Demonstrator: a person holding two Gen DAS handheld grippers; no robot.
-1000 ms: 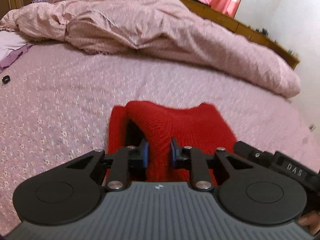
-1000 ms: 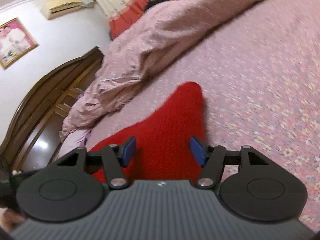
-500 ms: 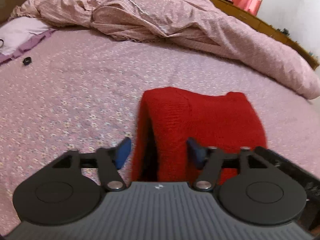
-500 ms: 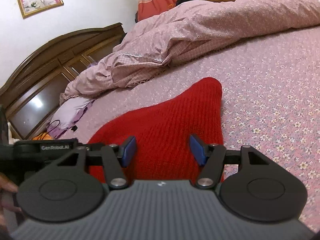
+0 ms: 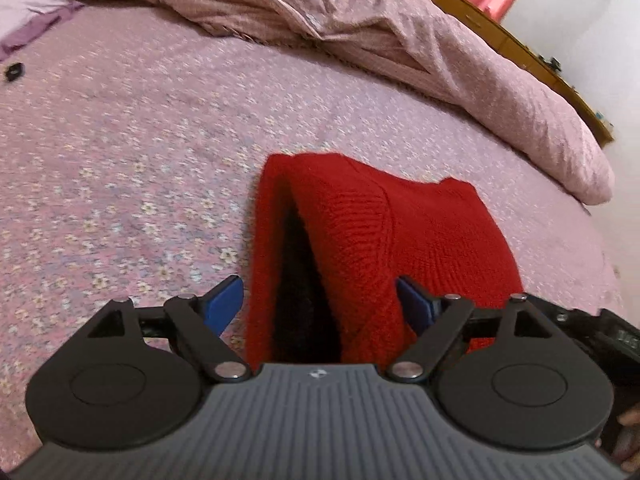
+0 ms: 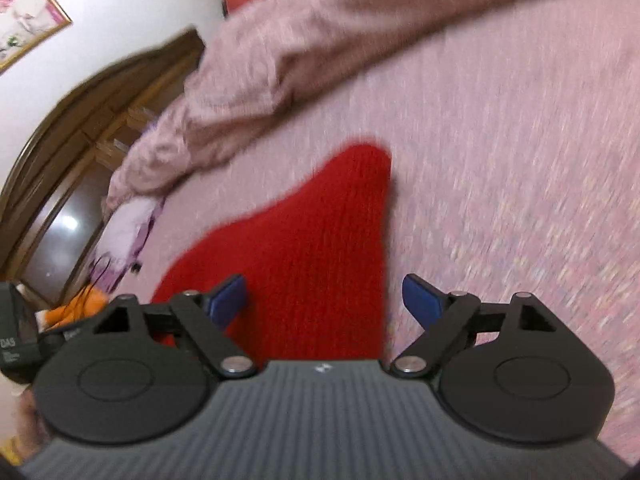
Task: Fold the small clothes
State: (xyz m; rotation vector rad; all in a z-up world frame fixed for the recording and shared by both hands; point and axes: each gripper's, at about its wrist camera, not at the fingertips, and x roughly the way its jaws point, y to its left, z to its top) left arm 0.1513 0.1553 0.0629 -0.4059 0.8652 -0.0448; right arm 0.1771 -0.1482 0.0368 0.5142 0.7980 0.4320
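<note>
since the red knit garment point(image 5: 400, 240) lies doubled at lower centre of both views on the floral bedsheet point(image 5: 120, 140), left gripper point(image 5: 320, 304) and right gripper point(image 6: 324, 300) both gape, released — lift each straight back so no pad snags the gaping top layer.

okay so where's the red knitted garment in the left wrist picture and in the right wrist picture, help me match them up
Left wrist view: the red knitted garment lies centre to right, its dark opening between the open left gripper fingers.
Right wrist view: the same garment sits centre-left, tapering to a rounded tip, ahead of the open right gripper.
Shared landmark: the rumpled pink floral duvet heaped beyond it on the bed.
</note>
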